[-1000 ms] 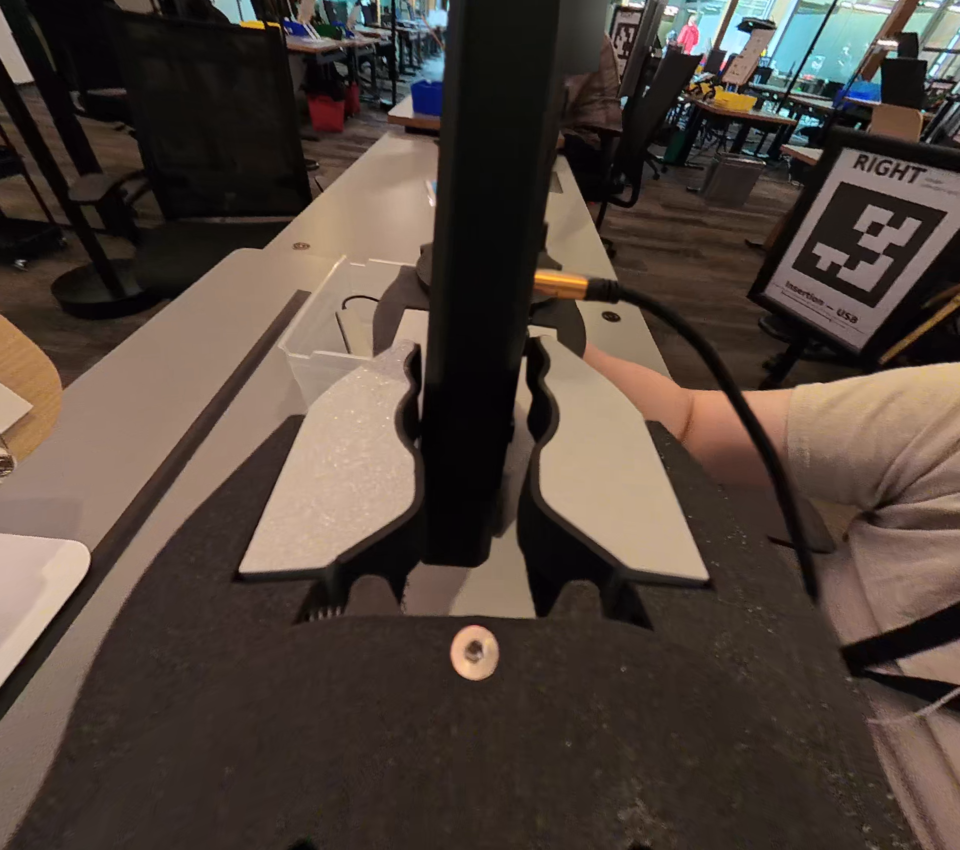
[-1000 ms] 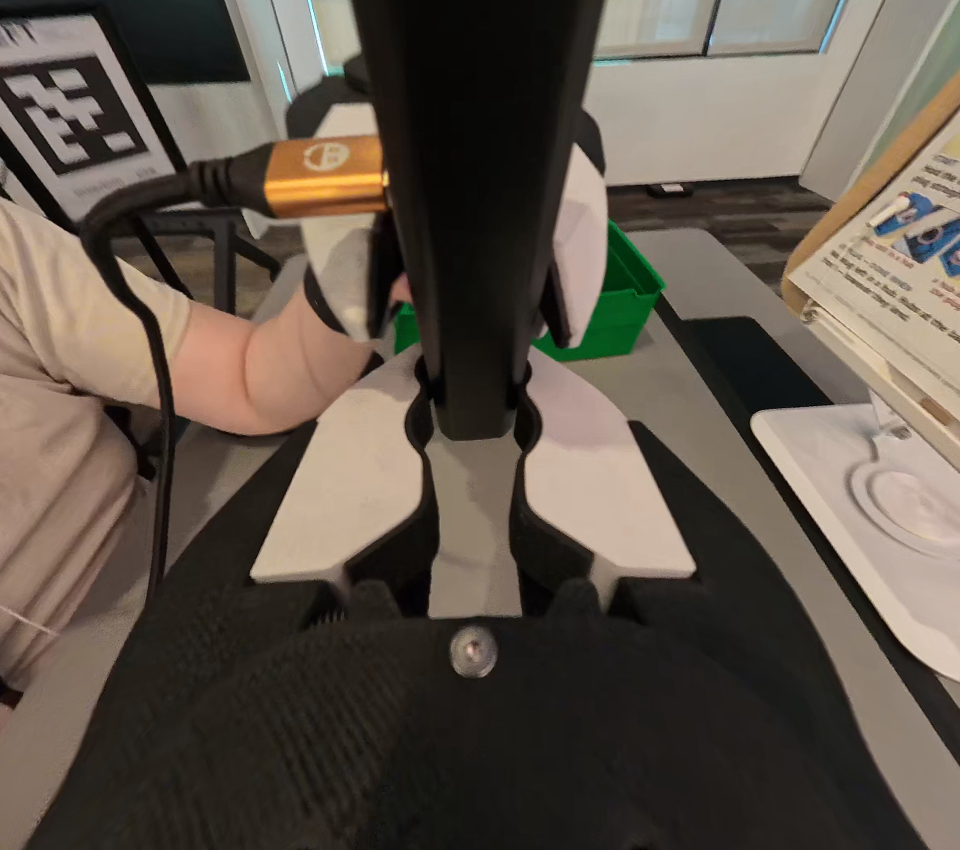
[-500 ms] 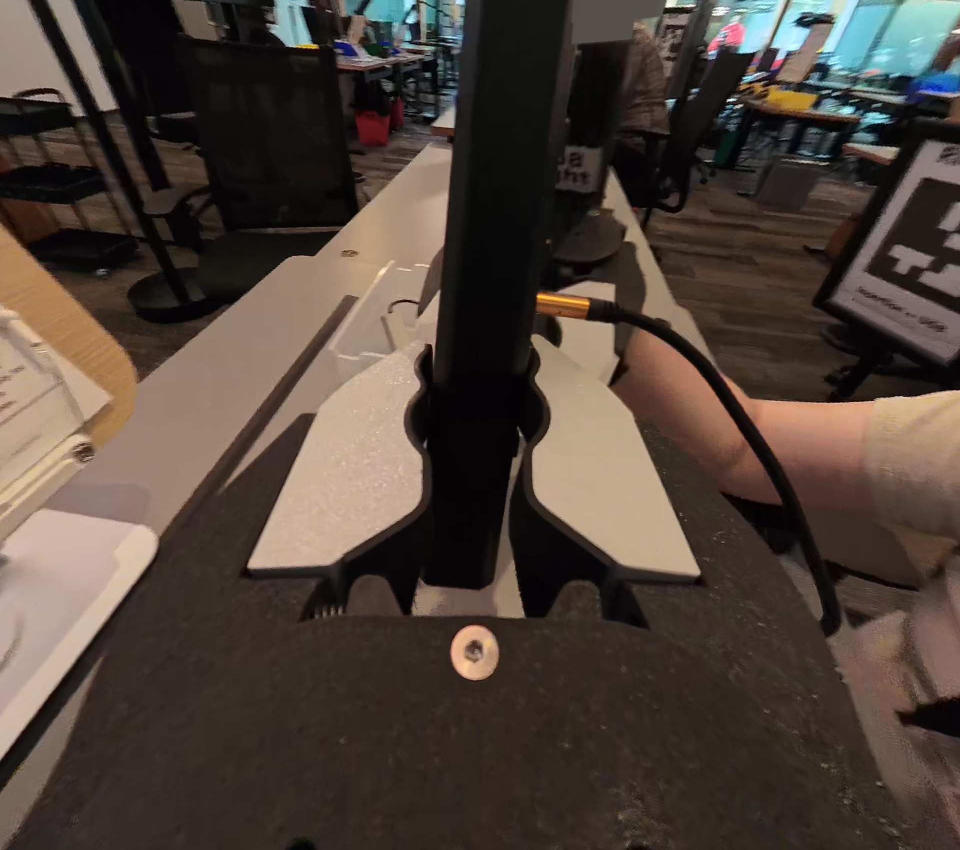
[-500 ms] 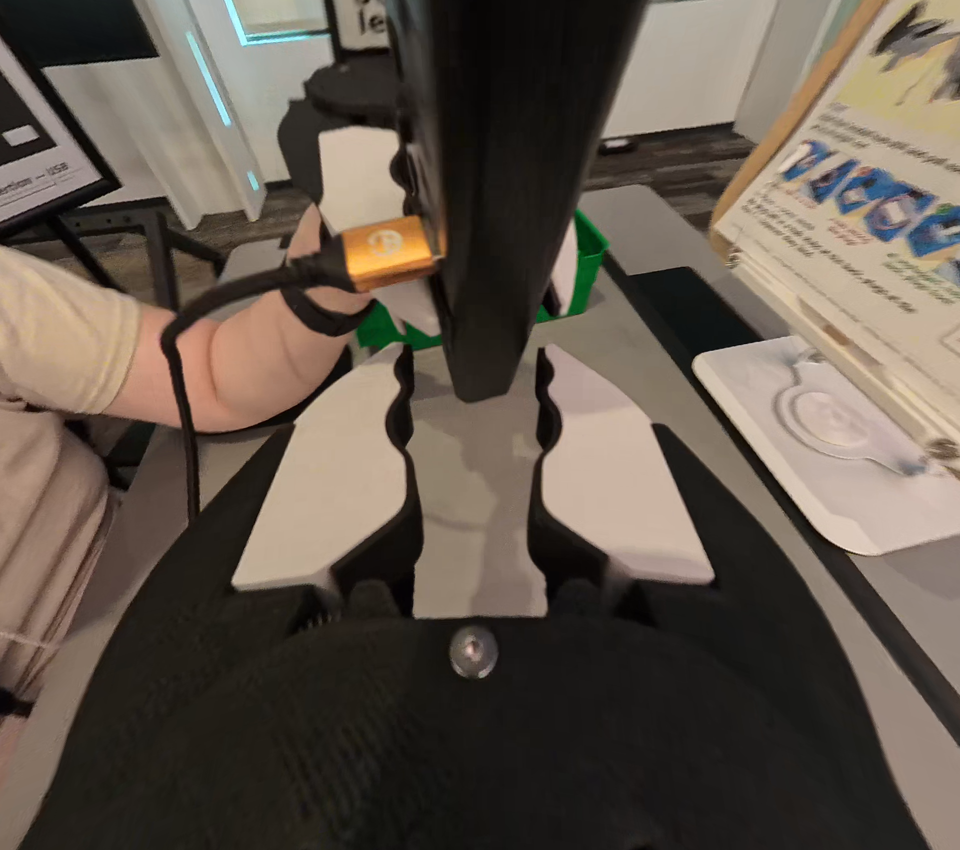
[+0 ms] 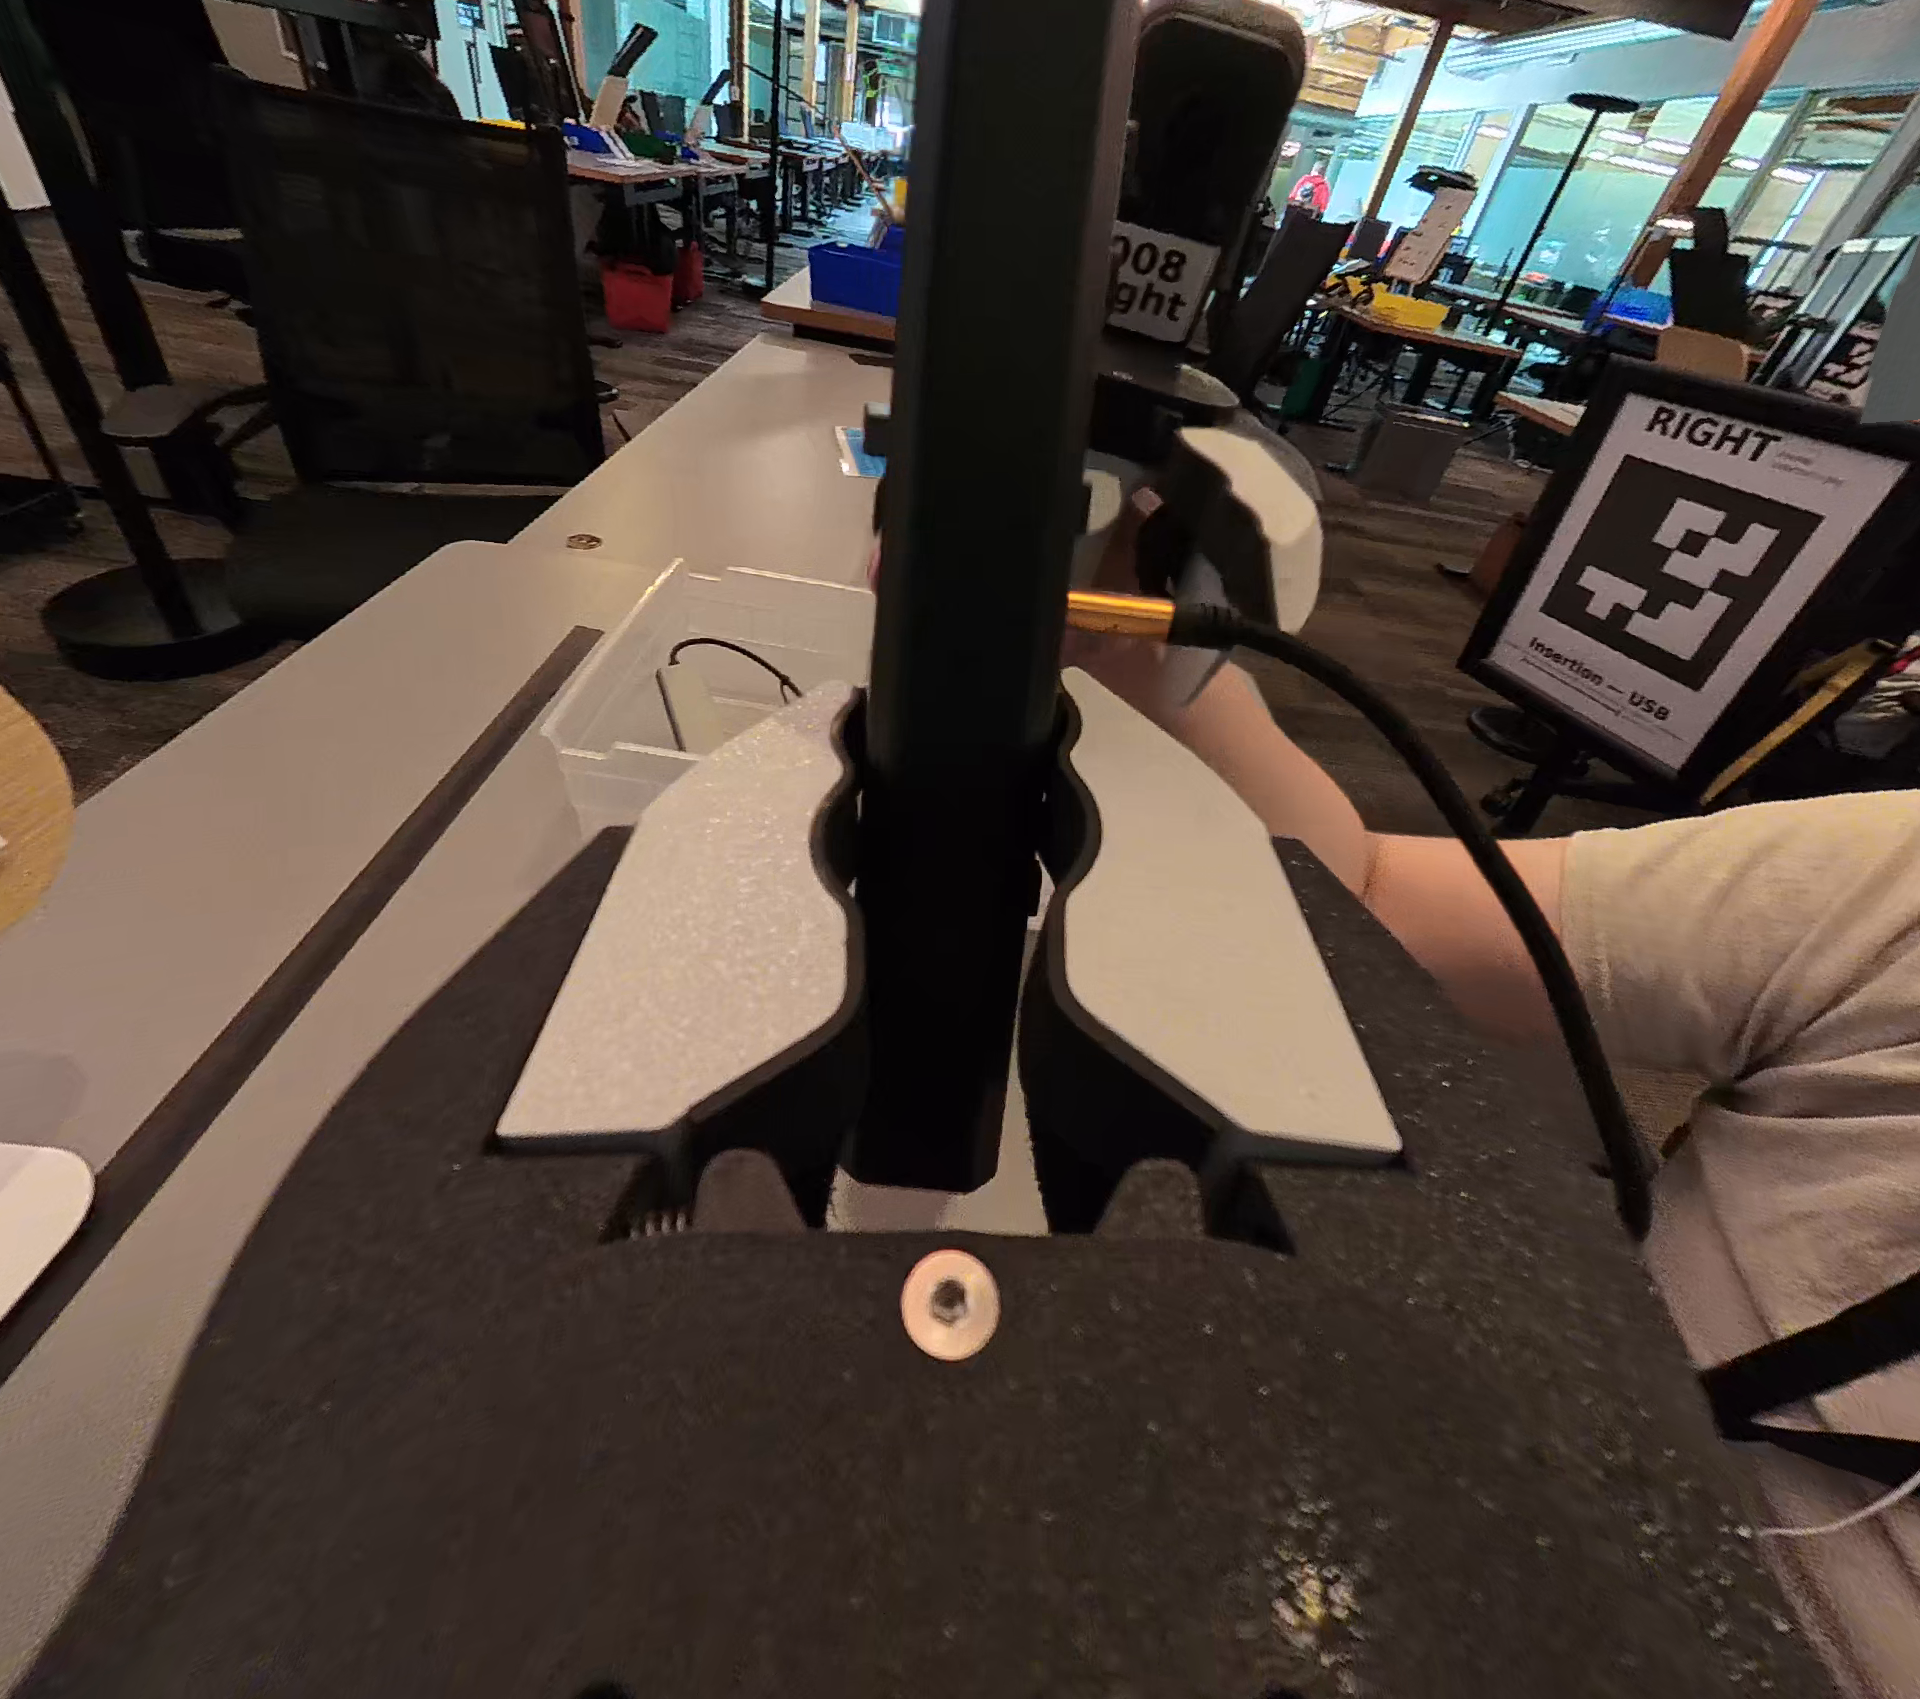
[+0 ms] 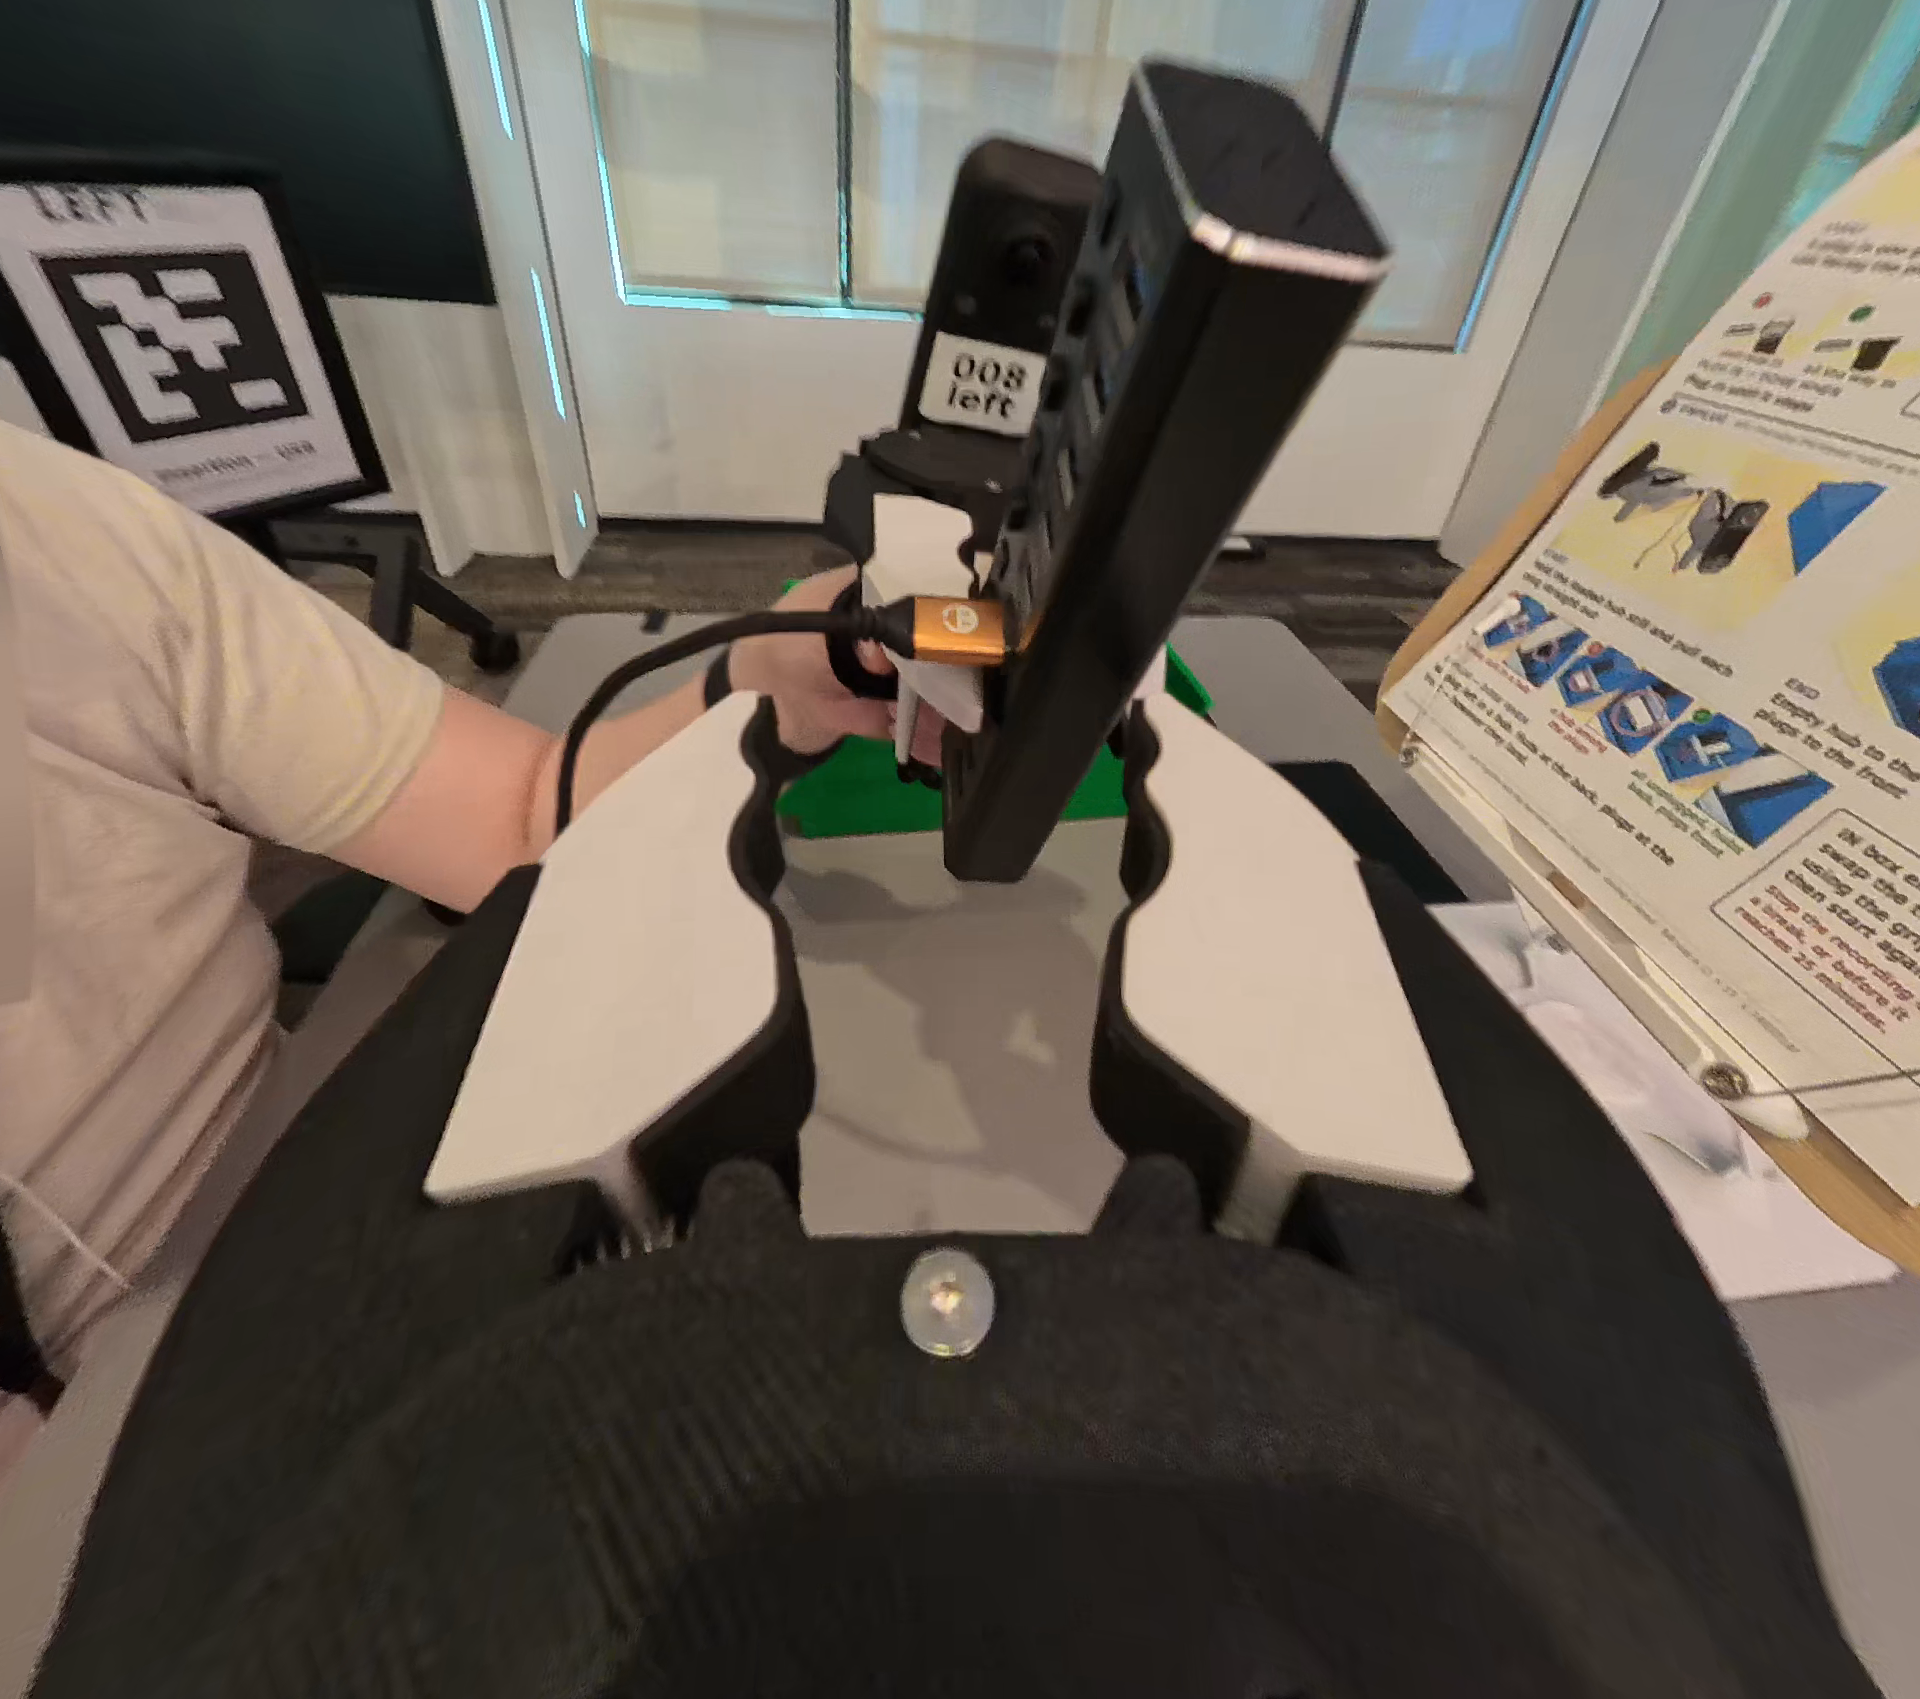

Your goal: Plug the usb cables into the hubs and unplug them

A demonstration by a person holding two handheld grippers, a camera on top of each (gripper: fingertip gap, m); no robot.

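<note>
Between the left gripper (image 5: pixel 956 776) fingers stands a long black hub (image 5: pixel 997 402), orange-ended cable (image 5: pixel 1122 613) plugged in.

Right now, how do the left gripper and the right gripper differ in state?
The left gripper is shut on the black hub; the right gripper is open and holds nothing. The hub sits deep between the left fingers, but stands beyond the right fingertips. Both have white fingers.
</note>
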